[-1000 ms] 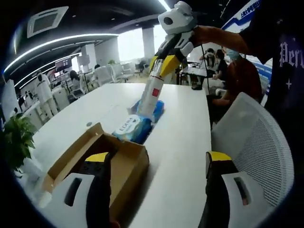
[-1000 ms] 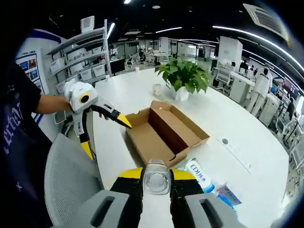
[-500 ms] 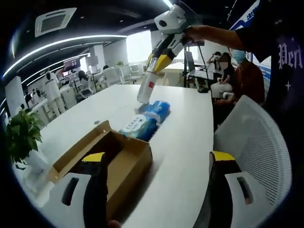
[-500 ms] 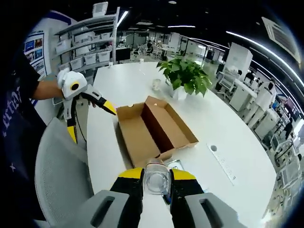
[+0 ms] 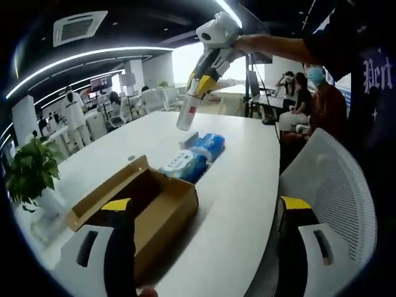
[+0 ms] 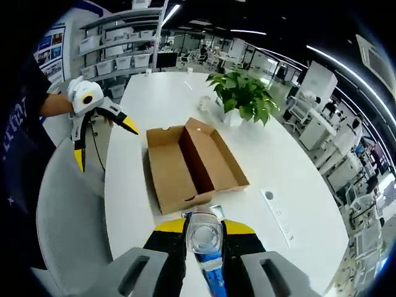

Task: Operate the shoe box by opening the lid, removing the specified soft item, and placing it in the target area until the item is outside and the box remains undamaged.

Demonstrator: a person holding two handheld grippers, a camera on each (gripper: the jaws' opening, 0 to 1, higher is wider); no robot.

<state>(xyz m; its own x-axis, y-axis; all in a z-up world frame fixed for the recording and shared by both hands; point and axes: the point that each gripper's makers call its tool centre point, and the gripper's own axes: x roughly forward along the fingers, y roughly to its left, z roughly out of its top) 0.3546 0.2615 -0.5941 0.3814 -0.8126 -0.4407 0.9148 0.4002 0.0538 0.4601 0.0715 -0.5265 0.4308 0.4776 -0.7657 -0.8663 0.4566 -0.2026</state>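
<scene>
The open brown cardboard shoe box (image 6: 189,166) is seen on the white round table (image 6: 272,154) with its lid folded out flat beside the tray, so the opening step is judged done. The soft blue plastic-wrapped tissue packs (image 5: 193,158) lie on the table just beyond the box's end, outside it, which suggests the removal and placing are largely finished. In the right gripper view the box interior appears bare, and no tear or crush is noticed on its walls.

The right tongs (image 5: 192,93) are held high above the packs, closed on a clear plastic bottle with a red label (image 5: 185,115), which is also seen end-on between the jaws in the right gripper view. Whether the bottle belongs to the task cannot be told. The left tongs (image 5: 201,232) are spread wide over the near corner of the box, with nothing gripped. A green potted plant (image 6: 242,96) stands on the table behind the box
</scene>
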